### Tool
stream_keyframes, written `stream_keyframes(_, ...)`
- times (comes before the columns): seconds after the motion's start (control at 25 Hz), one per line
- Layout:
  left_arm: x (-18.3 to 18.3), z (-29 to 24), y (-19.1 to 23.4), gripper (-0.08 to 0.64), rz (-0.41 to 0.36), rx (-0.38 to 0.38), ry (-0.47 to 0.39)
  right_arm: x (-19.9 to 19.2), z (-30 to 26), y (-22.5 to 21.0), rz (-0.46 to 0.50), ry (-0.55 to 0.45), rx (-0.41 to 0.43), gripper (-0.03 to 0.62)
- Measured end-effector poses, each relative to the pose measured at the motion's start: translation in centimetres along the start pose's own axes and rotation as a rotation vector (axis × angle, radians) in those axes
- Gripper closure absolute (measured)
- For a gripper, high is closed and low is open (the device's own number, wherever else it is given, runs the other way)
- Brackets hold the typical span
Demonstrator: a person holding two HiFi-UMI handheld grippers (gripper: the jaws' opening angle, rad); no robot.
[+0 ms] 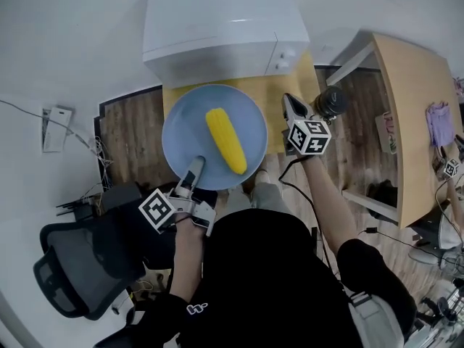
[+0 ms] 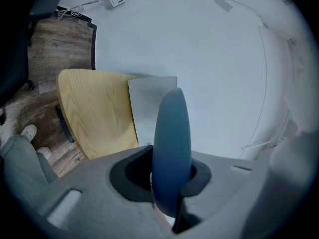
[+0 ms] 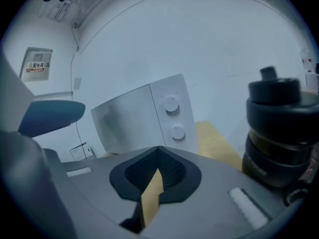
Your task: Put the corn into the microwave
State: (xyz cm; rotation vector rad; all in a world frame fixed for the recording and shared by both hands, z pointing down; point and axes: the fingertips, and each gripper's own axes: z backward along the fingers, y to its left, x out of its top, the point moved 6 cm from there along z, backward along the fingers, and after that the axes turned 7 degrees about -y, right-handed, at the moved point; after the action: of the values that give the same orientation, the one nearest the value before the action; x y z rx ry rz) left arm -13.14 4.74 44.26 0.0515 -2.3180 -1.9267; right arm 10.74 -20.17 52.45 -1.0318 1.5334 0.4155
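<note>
A yellow corn cob point(image 1: 226, 141) lies on a round blue plate point(image 1: 185, 122) that is held in the air in front of the white microwave point(image 1: 221, 38). My left gripper point(image 1: 197, 164) is shut on the plate's near rim; in the left gripper view the plate point(image 2: 172, 133) stands edge-on between the jaws. My right gripper point(image 1: 290, 101) hangs just right of the plate, shut with nothing in it, its tips meeting in the right gripper view point(image 3: 158, 156). That view shows the microwave point(image 3: 144, 116) with its door closed and two knobs at the right.
The microwave sits on a small wooden table point(image 1: 279, 93). A black jar point(image 1: 331, 101) stands just right of my right gripper, large in the right gripper view point(image 3: 279, 128). A wooden desk point(image 1: 413, 122) is at the right, an office chair point(image 1: 72, 267) at the lower left.
</note>
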Motion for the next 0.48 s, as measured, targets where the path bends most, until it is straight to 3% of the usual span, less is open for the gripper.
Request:
stream_keyframes(0.32,0.1,-0.5,-0.9,0.489,-0.004,0.023,0.000,-2.8,-8.4,-2.2,0.196,0.173,-0.084,0.586)
stream_keyframes(0.48,0.5,-0.5,-1.4,0.489,-0.006,0.034,-0.011,-3.8,-10.0,-4.1,0.210,0.214,-0.111,0.586)
